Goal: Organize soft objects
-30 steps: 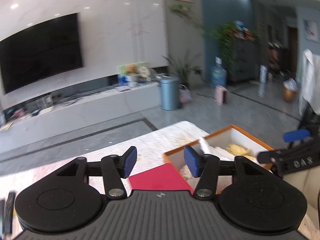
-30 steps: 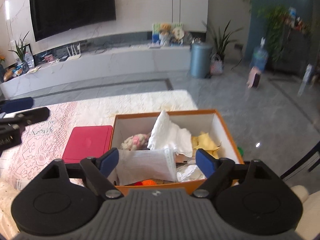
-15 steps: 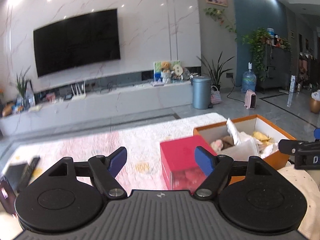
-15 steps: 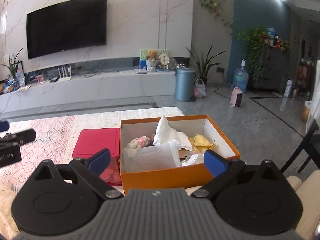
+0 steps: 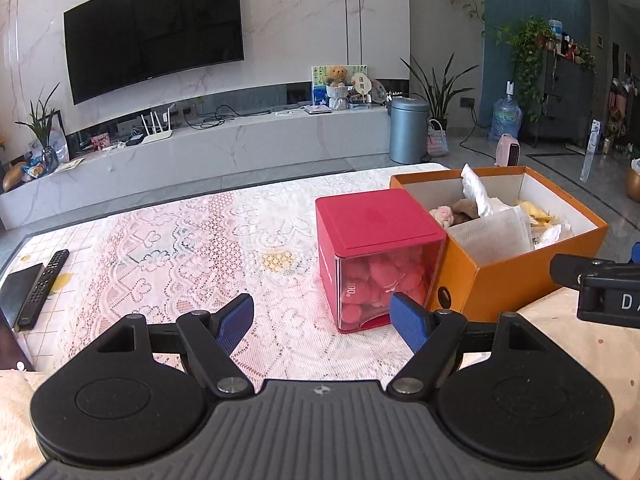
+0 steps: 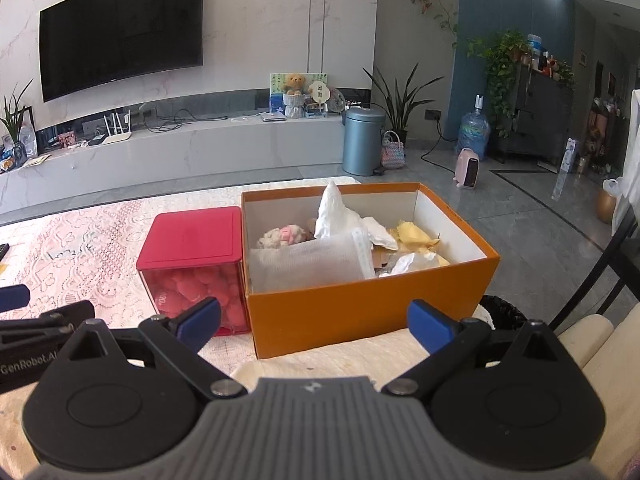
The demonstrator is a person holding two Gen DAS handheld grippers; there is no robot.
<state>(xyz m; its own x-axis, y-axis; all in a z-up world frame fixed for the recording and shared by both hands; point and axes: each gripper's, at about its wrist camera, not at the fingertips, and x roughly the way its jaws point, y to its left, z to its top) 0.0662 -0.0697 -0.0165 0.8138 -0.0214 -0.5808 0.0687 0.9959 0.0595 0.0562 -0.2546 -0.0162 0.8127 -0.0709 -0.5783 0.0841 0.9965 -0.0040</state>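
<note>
I am holding both grippers wide open and empty, my right gripper (image 6: 314, 322) facing the orange box (image 6: 360, 312) of soft things just ahead, nearer than my left gripper (image 5: 322, 322).

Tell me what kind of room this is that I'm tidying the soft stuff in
Most likely a home living room. A big wall-mounted television hangs over a long low media console, houseplants stand by the wall, and the orange box of soft items sits on a lace-covered table.
</note>
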